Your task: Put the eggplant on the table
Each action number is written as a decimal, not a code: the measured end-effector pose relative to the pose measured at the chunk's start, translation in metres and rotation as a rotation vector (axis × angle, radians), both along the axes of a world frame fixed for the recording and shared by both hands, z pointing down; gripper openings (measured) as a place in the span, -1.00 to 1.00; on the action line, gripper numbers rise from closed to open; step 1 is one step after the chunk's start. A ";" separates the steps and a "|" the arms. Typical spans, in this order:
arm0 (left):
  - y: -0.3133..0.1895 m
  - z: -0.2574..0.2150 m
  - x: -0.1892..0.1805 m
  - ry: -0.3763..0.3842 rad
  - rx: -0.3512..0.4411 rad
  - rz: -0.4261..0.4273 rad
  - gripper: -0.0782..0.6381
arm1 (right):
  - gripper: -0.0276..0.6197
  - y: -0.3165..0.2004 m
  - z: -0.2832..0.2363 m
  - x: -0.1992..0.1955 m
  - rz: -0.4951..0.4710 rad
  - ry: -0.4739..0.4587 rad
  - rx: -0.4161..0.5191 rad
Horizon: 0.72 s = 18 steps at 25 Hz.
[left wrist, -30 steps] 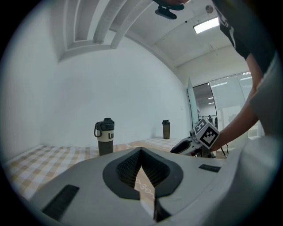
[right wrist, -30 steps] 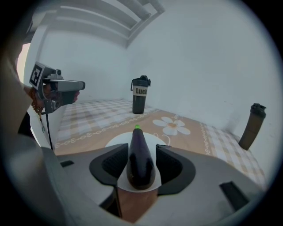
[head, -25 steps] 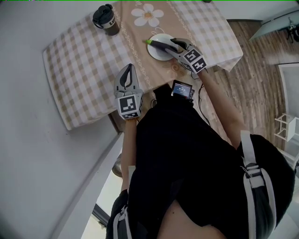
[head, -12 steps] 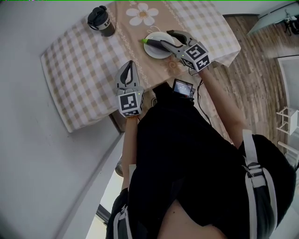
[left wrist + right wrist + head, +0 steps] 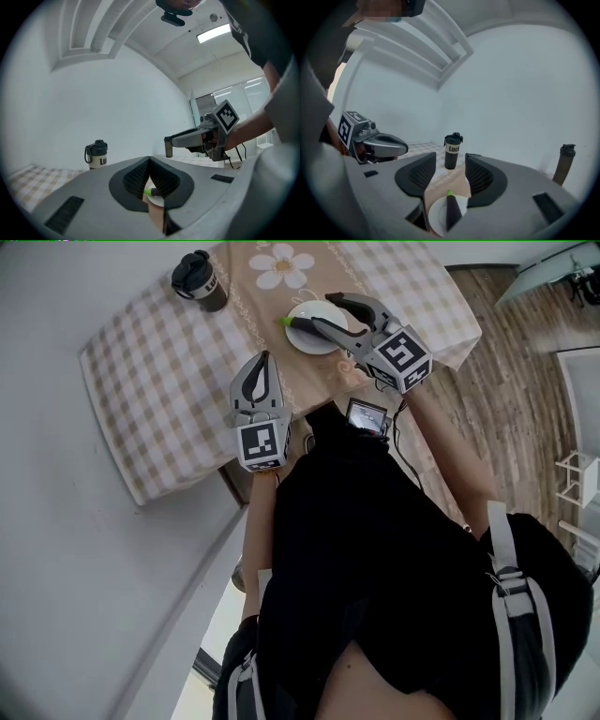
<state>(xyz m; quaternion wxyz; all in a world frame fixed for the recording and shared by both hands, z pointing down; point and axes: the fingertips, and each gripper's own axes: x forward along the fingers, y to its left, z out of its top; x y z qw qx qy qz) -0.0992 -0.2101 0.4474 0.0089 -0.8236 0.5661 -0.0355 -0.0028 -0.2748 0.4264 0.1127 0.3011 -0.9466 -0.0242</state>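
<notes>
A dark eggplant (image 5: 295,323) with a green stem lies on a white plate (image 5: 306,339) on the beige runner of a checked tablecloth. My right gripper (image 5: 321,310) hangs open over the plate, one jaw to each side of the eggplant, not touching it. In the right gripper view the eggplant (image 5: 452,209) and plate (image 5: 436,214) show low between the spread jaws of the right gripper (image 5: 451,161). My left gripper (image 5: 261,360) is shut and empty, nearer the table's front edge. In the left gripper view the left gripper (image 5: 149,160) lets only the green stem (image 5: 149,191) show.
A dark lidded travel mug (image 5: 197,277) stands at the far left of the table (image 5: 159,381), also the mug (image 5: 452,151) beyond the plate. A brown bottle (image 5: 563,164) stands to the right. Wooden floor (image 5: 525,399) lies past the table's right edge.
My right gripper's jaws have spread wider and it has lifted a little over the plate. The eggplant stays on the plate. The left gripper has barely moved.
</notes>
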 end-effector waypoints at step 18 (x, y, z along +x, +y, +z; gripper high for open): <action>0.006 -0.023 0.024 0.028 0.052 0.053 -0.76 | -0.51 0.050 0.005 -0.014 -0.021 -0.086 -0.027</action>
